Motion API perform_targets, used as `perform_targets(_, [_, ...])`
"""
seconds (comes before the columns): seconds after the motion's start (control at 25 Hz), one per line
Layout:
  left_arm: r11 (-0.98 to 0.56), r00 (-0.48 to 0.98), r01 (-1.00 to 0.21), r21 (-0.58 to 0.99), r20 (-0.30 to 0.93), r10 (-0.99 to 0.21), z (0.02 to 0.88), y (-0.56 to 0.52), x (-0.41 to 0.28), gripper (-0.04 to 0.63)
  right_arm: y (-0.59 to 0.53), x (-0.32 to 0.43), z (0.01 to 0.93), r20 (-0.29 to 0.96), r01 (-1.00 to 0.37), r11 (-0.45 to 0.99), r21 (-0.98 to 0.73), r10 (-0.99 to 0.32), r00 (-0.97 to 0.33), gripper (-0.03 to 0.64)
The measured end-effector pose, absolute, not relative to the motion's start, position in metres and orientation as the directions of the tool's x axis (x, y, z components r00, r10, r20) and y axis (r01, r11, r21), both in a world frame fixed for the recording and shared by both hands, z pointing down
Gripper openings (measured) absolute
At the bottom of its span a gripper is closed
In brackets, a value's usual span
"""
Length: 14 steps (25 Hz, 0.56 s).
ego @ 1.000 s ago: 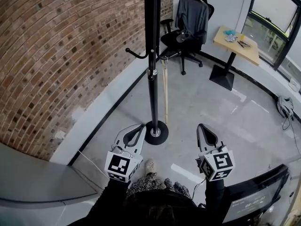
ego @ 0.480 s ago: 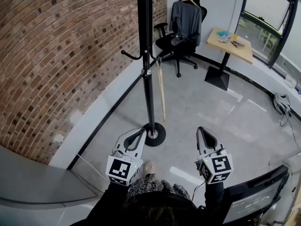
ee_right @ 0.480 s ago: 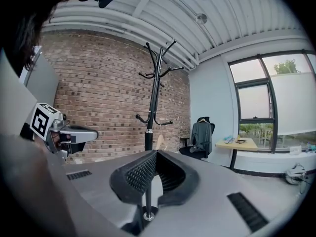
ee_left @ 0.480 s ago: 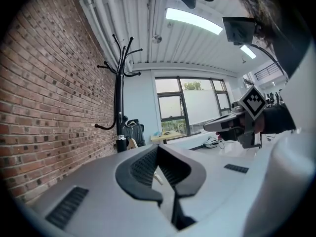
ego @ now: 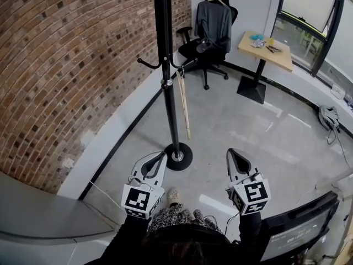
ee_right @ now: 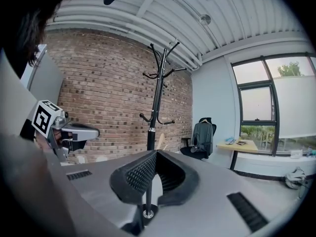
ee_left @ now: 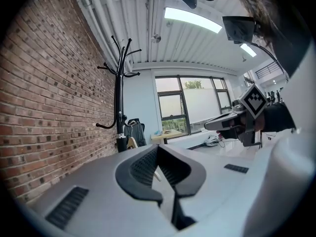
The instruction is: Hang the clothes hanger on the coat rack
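Observation:
The black coat rack (ego: 167, 87) stands by the brick wall on a round base (ego: 177, 157). A pale wooden hanger (ego: 182, 101) hangs from one of its lower hooks, seen edge on. The rack (ee_left: 118, 107) also shows in the left gripper view and the rack (ee_right: 155, 98) in the right gripper view. My left gripper (ego: 161, 154) is held just short of the base, shut and empty. My right gripper (ego: 231, 152) is level with it further right, also shut and empty. Both point roughly level towards the rack.
A brick wall (ego: 66, 65) runs along the left. Behind the rack is an office chair with a grey garment (ego: 214, 21) on its back. A small wooden table (ego: 266, 42) stands at the right, cables (ego: 329, 117) lie on the floor, and a monitor (ego: 298, 231) is near my right arm.
The rack has slid left and further off in the head view, so its top hooks now show. Both grippers stayed shut and empty, drifting slightly left.

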<state>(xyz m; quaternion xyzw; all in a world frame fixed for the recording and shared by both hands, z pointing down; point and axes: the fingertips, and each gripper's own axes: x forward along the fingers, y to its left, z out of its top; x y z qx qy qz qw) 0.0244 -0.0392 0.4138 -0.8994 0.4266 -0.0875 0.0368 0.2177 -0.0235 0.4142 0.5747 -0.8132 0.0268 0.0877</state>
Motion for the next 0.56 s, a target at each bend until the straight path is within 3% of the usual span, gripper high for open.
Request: perform_targets(0.56, [-0.626, 0.614, -0.767, -0.143, 0.124, -0.780, 0.415, -0.042, 0.028, 0.009, -0.028, 0.228, 0.418, 0.175, -0.942, 0.331, 0.055, -0.932, -0.317, 0.008])
